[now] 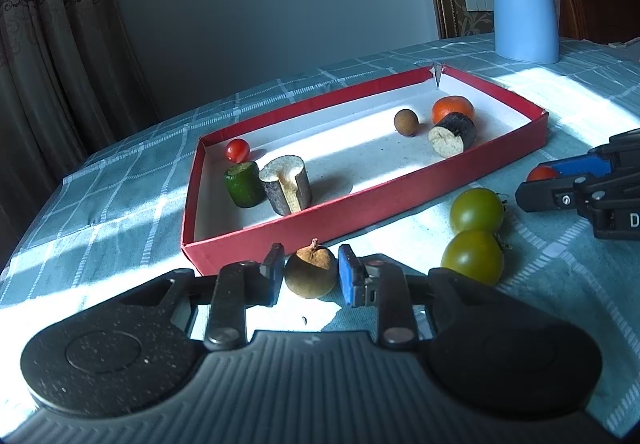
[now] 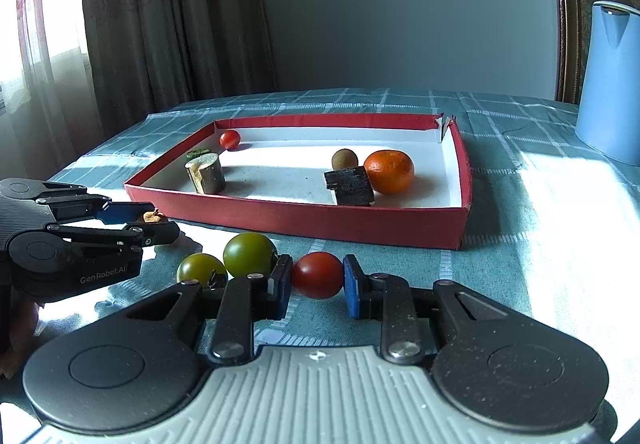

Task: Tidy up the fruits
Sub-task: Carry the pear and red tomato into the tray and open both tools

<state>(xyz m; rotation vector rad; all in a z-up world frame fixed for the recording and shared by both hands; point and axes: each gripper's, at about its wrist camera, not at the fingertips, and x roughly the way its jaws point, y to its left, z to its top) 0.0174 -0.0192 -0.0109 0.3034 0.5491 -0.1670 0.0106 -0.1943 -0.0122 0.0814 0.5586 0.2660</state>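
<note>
A red shallow box [image 1: 360,203] [image 2: 320,217] holds a cherry tomato [image 1: 237,150], a green cucumber piece [image 1: 242,183], two cut sugarcane pieces [image 1: 286,183] [image 1: 452,135], a brown longan [image 1: 406,122] and an orange [image 1: 452,108]. My left gripper [image 1: 311,272] has its pads around a brown longan [image 1: 311,272] in front of the box, touching or nearly so. My right gripper [image 2: 318,278] has its pads against a red cherry tomato [image 2: 318,275] on the cloth. Two green tomatoes [image 1: 476,209] [image 1: 473,256] lie between the grippers.
A blue kettle [image 1: 524,3] [image 2: 610,79] stands behind the box at the right. The table has a teal checked cloth [image 1: 120,183]. Curtains and a grey wall are behind it. The table edge runs along the far left.
</note>
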